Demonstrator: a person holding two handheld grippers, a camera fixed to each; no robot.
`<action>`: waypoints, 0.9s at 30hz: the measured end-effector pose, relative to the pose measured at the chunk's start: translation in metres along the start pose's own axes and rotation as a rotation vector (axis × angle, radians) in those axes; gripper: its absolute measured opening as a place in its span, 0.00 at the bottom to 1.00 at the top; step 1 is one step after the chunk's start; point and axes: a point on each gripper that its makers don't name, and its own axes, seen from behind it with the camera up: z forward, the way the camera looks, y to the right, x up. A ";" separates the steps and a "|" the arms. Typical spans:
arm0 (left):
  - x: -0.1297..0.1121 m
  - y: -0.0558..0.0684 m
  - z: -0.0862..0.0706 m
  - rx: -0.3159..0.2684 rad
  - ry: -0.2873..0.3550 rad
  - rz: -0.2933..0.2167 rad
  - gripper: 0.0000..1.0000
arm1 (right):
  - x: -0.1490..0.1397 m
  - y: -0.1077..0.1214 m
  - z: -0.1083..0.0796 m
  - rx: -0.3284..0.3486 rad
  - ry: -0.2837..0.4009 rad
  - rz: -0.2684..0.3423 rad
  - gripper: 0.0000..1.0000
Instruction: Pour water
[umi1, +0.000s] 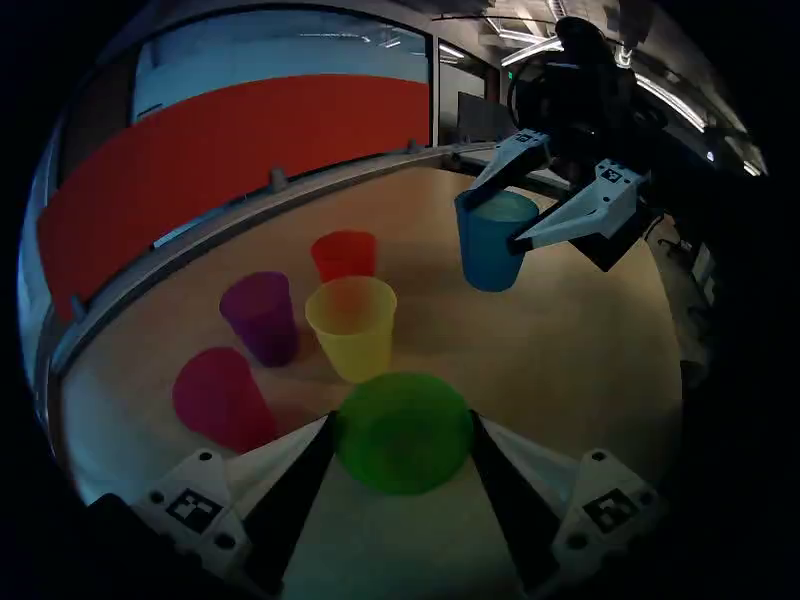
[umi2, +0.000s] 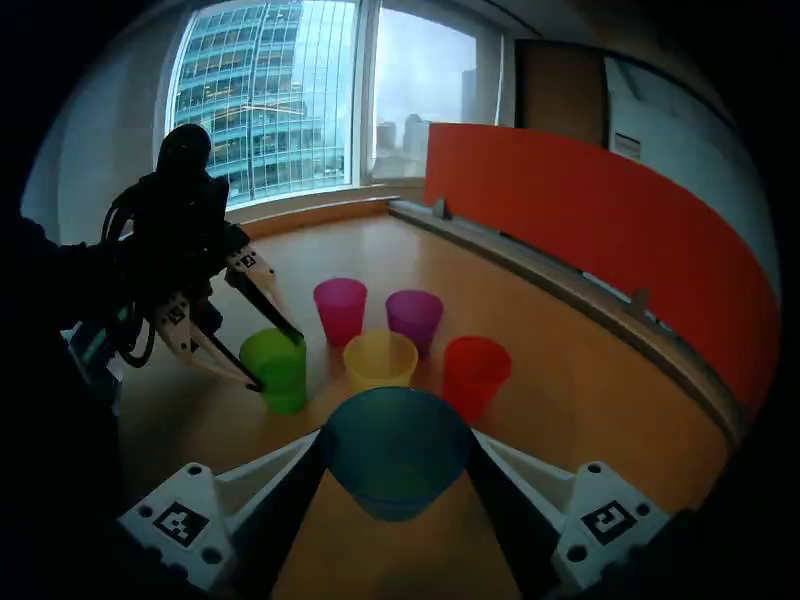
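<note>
Your right gripper (umi2: 395, 438): both fingers press blue plastic cup (umi2: 395, 470) at upper wall. Cup is upright, apparently off the table, so contents stay in; water level hard to read. Your left gripper (umi1: 401, 418): narrowed to cup width, gripping green plastic cup (umi1: 403, 450) and bracing it on wooden tabletop (umi1: 560, 350), likely as receiver. Blue cup well apart from green. Yellow plastic cup (umi1: 352, 325), red plastic cup (umi1: 344, 255), purple plastic cup (umi1: 260, 318) and pink plastic cup (umi1: 220, 398) cluster beside green: aim pour past them.
</note>
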 end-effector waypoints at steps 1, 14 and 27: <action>-0.001 0.000 0.001 0.000 -0.002 0.001 0.90 | -0.001 -0.001 0.001 0.000 -0.002 0.000 0.95; -0.003 0.000 0.000 -0.001 -0.003 0.005 0.92 | -0.013 -0.009 0.010 0.011 -0.013 0.009 0.95; -0.015 -0.003 -0.002 0.012 -0.030 0.015 0.99 | -0.025 -0.019 0.017 0.025 -0.022 0.022 0.95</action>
